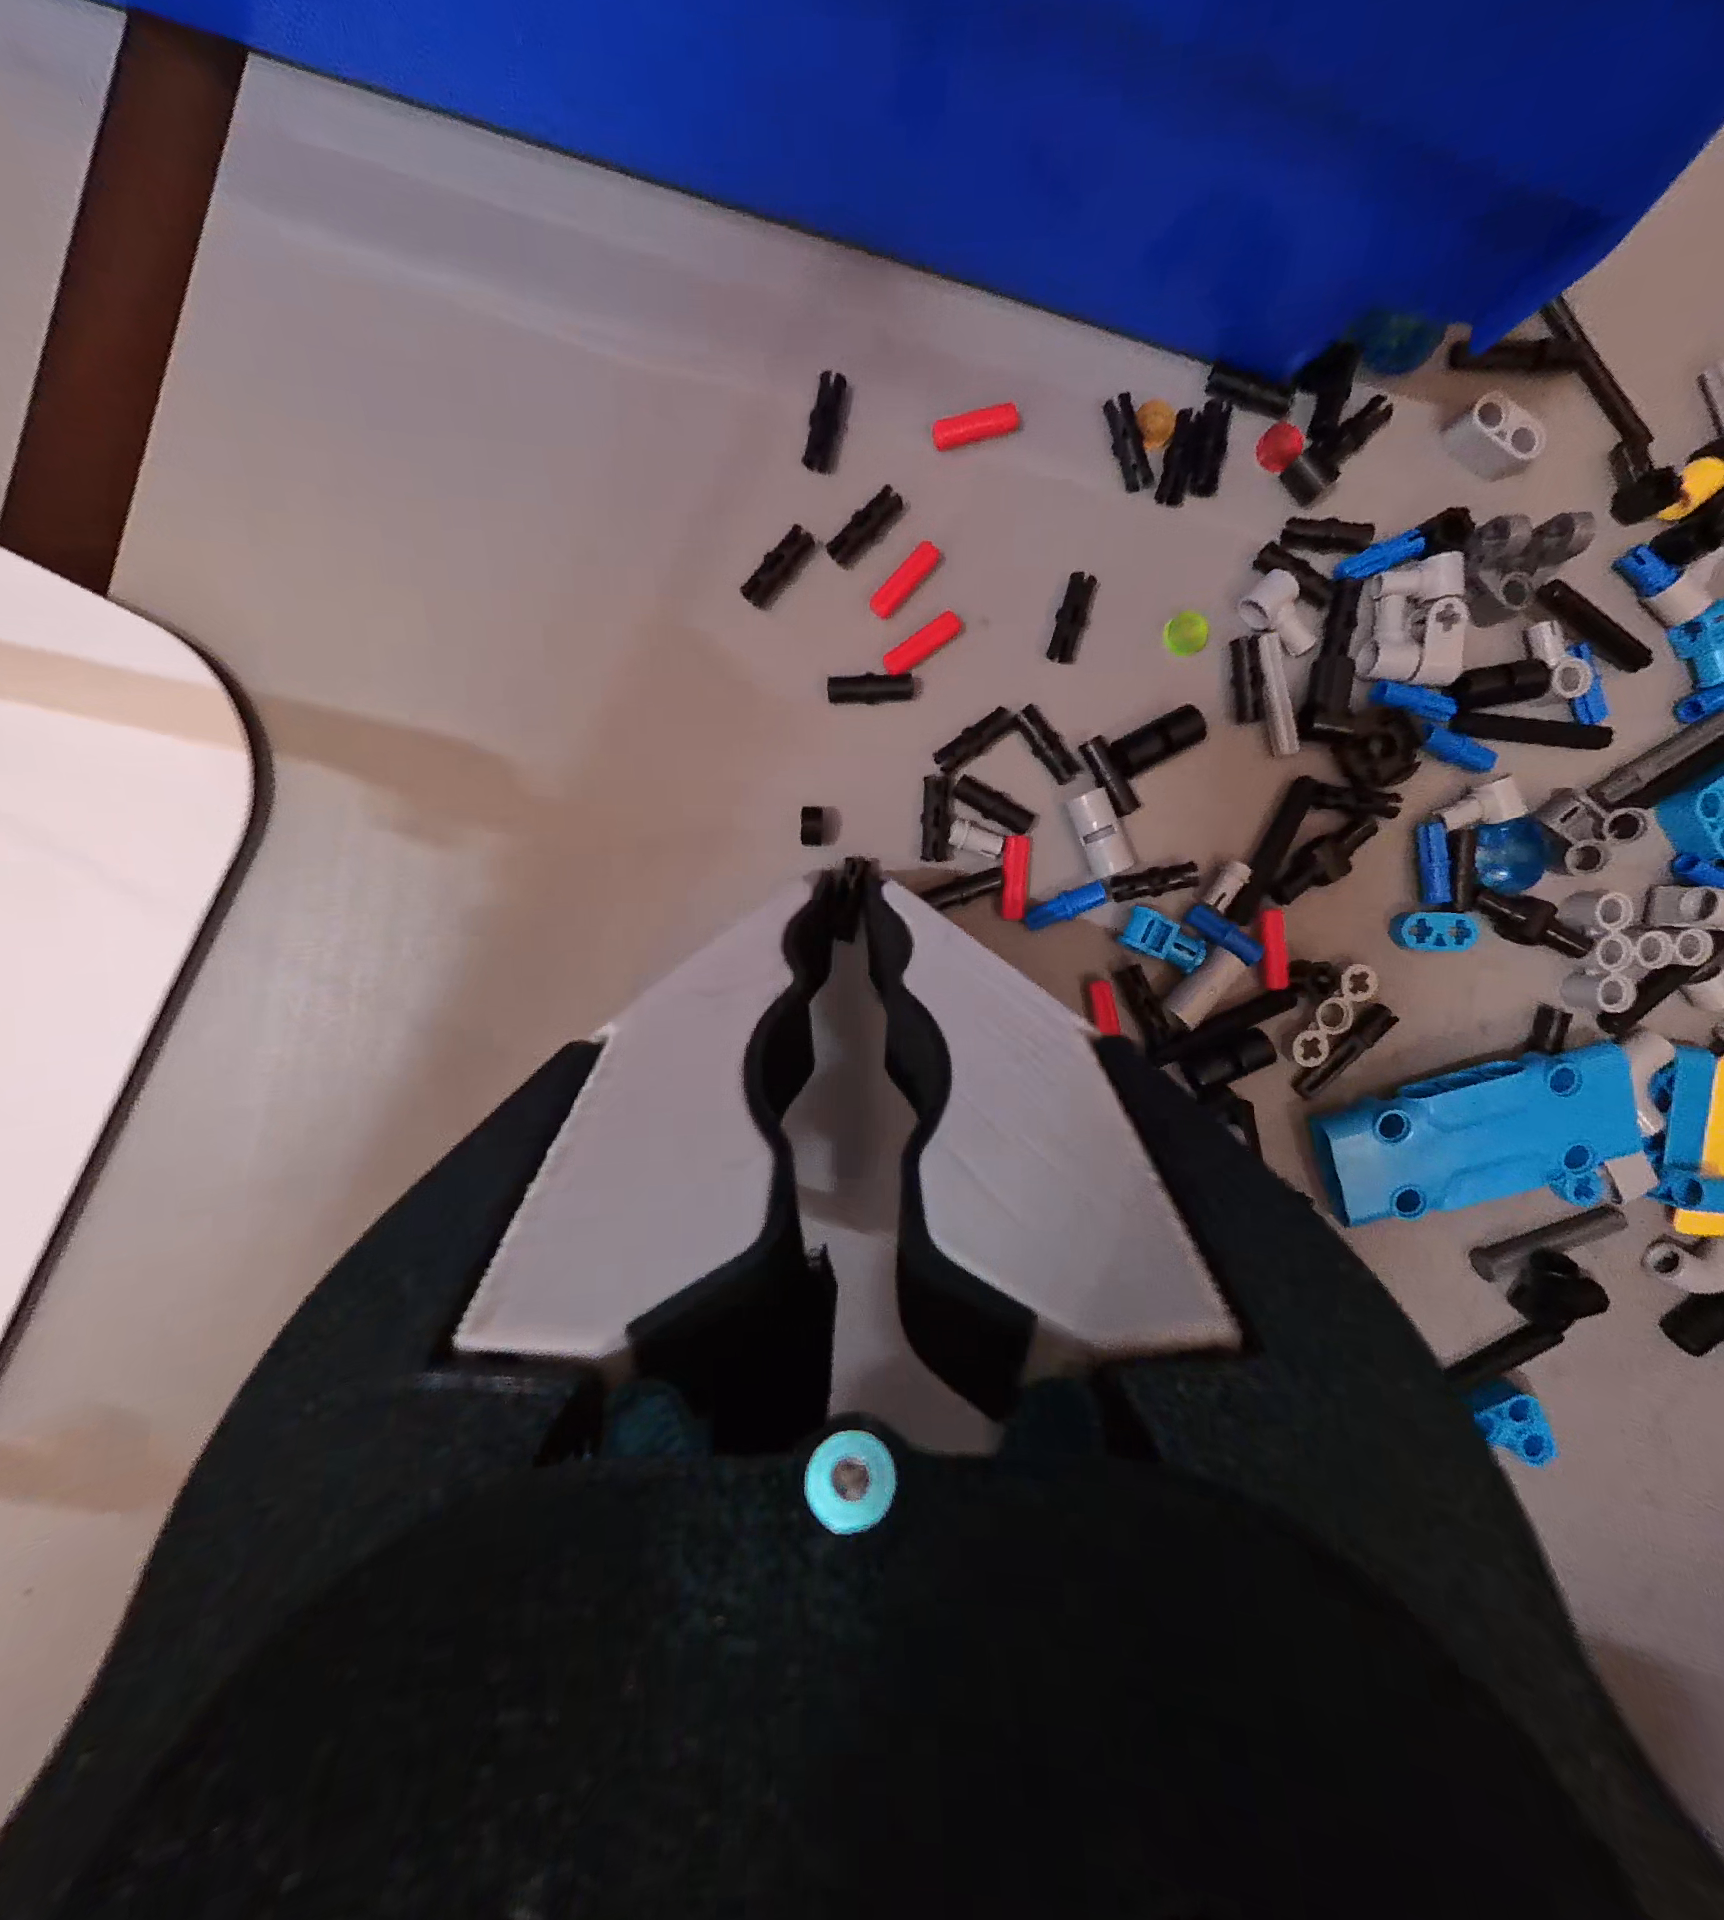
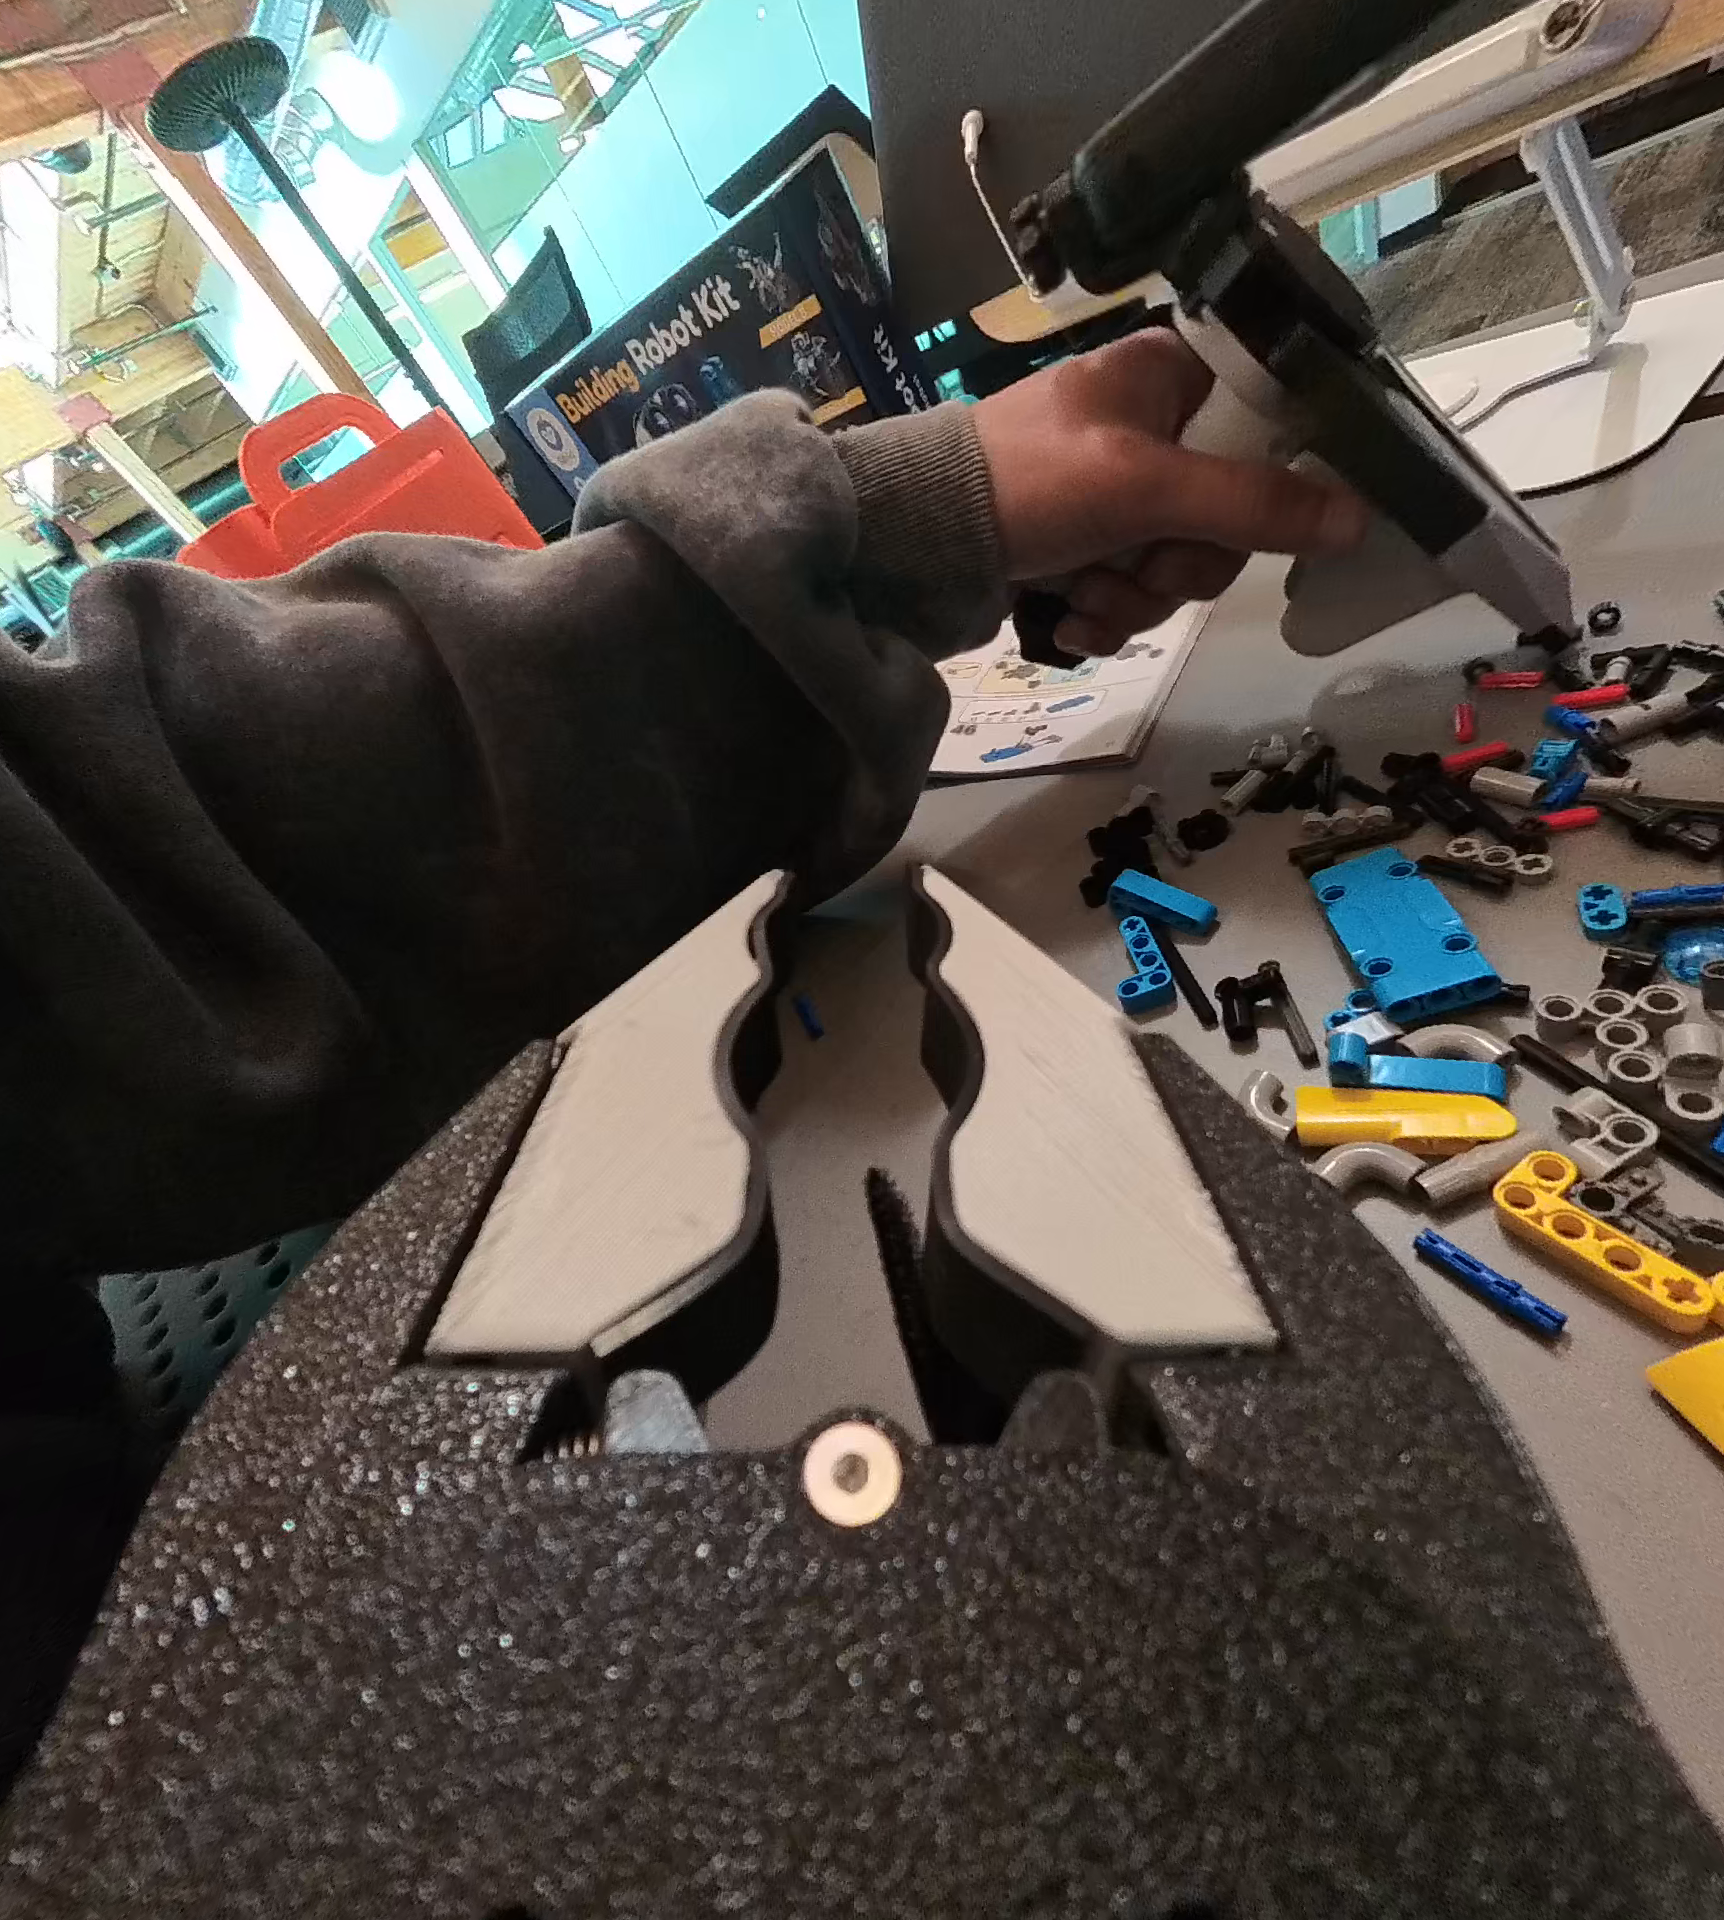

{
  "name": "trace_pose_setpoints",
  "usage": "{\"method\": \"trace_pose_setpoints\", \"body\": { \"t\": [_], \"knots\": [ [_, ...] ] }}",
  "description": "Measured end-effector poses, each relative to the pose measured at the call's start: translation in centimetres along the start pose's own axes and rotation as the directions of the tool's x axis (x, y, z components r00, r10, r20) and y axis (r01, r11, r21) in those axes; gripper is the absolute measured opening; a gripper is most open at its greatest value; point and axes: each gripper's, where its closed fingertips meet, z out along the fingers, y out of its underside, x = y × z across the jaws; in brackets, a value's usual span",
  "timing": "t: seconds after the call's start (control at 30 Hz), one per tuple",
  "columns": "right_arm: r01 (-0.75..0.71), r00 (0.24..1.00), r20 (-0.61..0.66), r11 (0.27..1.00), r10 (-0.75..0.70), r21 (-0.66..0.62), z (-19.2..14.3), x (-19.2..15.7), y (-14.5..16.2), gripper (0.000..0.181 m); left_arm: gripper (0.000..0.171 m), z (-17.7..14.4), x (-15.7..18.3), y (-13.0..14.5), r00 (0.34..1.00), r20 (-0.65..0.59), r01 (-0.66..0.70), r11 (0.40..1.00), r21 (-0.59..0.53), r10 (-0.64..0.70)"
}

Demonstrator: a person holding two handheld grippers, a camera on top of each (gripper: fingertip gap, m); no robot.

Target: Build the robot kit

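Note:
My left gripper (image 1: 850, 896) is shut on a small black pin (image 1: 852, 883), pinched at its very tips just above the grey table (image 1: 422, 644). It also shows in the right wrist view (image 2: 1554, 634), held by a hand in a grey sleeve (image 2: 525, 727), with its tips down at the far edge of the scattered pieces. My right gripper (image 2: 850, 883) is open and empty, held low over the near table edge beside that sleeve. Loose black, red, blue, grey and yellow building pieces (image 1: 1357, 727) lie spread to the right of my left gripper.
A blue bin (image 1: 1045, 156) stands at the back. A white board (image 1: 58, 883) lies at the left. In the right wrist view, an instruction booklet (image 2: 1055, 707), a dark kit box (image 2: 712, 353), an orange case (image 2: 359, 488) and a white monitor stand (image 2: 1606, 364) are around. One gripper's finger ends stand about 25 cm off the other's.

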Motion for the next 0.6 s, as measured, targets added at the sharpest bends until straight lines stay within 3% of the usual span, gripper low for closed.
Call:
{"method": "trace_pose_setpoints", "body": {
  "t": [0.07, 0.17, 0.23, 0.3, 0.37, 0.43, 0.53, 0.6],
  "knots": [
    [-0.003, 1.000, 0.000, 1.000, 0.003, 0.008, -0.1, 0.0, -0.1, 0.021, 0.005, -1.8, 0.2, -0.8, 1.000, 0.007, 0.021, 0.998, 0.065, -0.022],
    [-0.006, 1.000, 0.001, 1.000, 0.006, 0.022, -0.4, 0.1, -0.4, 0.021, 0.005, -10.3, 1.4, -1.2, 0.995, 0.069, 0.060, 0.970, 0.237, -0.078],
    [-0.009, 1.000, 0.004, 1.000, 0.009, 0.028, -0.4, 0.1, -0.5, 0.021, 0.005, -17.3, 2.3, 2.0, 0.976, 0.163, 0.091, 0.945, 0.313, -0.148],
    [-0.009, 1.000, 0.004, 1.000, 0.009, 0.026, -0.4, 0.1, -0.4, 0.021, 0.005, -22.1, 3.1, 8.2, 0.933, 0.259, 0.163, 0.936, 0.312, -0.249],
    [-0.002, 1.000, -0.005, 1.000, 0.002, 0.009, -0.1, 0.2, -0.2, 0.021, 0.005, -23.4, 4.9, 15.5, 0.889, 0.282, 0.297, 0.924, 0.242, -0.359],
    [0.014, 1.000, -0.019, 1.000, -0.015, -0.017, 0.3, 0.2, 0.2, 0.021, 0.005, -22.6, 7.3, 21.2, 0.866, 0.268, 0.383, 0.905, 0.183, -0.421],
    [0.047, 0.998, -0.040, 0.998, -0.050, -0.052, 0.8, 0.3, 0.7, 0.021, 0.005, -20.2, 9.7, 25.6, 0.866, 0.242, 0.417, 0.899, 0.135, -0.438],
    [0.064, 0.996, -0.059, 0.995, -0.069, -0.079, 1.2, 0.6, 1.0, 0.021, 0.005, -19.1, 10.0, 25.9, 0.874, 0.228, 0.405, 0.902, 0.149, -0.430]
  ]
}}
